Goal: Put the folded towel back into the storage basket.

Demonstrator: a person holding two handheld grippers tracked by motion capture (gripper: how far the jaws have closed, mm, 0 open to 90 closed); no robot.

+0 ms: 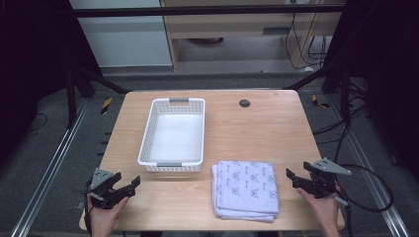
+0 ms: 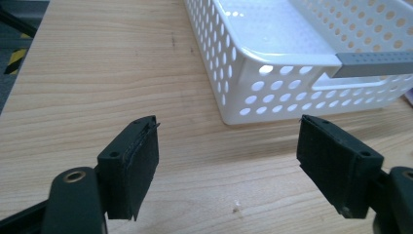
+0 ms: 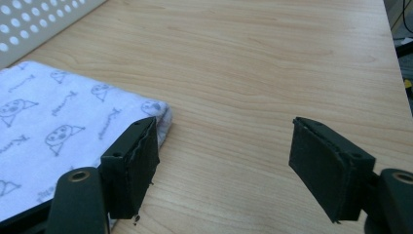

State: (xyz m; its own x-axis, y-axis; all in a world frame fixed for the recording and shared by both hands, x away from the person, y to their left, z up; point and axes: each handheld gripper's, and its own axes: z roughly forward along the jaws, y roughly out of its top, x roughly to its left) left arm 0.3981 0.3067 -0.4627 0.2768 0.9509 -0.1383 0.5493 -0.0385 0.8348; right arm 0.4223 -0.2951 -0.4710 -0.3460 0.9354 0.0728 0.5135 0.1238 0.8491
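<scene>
A folded pale lilac towel (image 1: 245, 189) with small printed figures lies near the table's front edge, right of centre. A white perforated basket (image 1: 174, 135) with grey handle strips stands empty behind and to the left of it. My left gripper (image 1: 129, 184) hovers open at the front left corner, its jaws pointing toward the basket (image 2: 272, 68). My right gripper (image 1: 295, 177) is open at the front right, just right of the towel. In the right gripper view the towel (image 3: 58, 131) lies by the left jaw, and bare wood shows between the jaws.
The wooden table (image 1: 257, 133) has a round dark cable grommet (image 1: 244, 103) at the back right. Metal frame rails run along both sides of the table. Cables lie on the floor to the right, and one trails from the right gripper.
</scene>
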